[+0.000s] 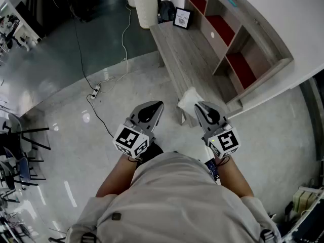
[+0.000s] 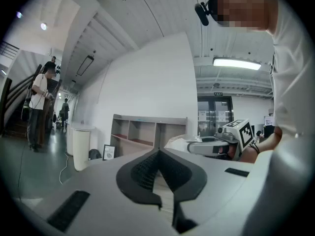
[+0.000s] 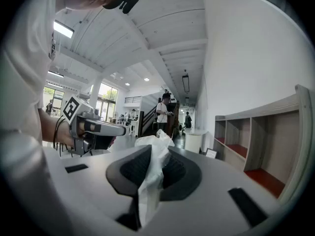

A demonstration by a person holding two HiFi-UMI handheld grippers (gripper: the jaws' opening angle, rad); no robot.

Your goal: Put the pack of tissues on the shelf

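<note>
The pack of tissues is hanging in the air near the close end of the grey wooden tabletop, and the right tool is pinching its thin white plastic wrap between its jaws. The left tool is hovering just beside it, jaws pressed together with nothing between them. The wooden shelf with red-lined compartments is standing behind the tabletop, along the white wall.
</note>
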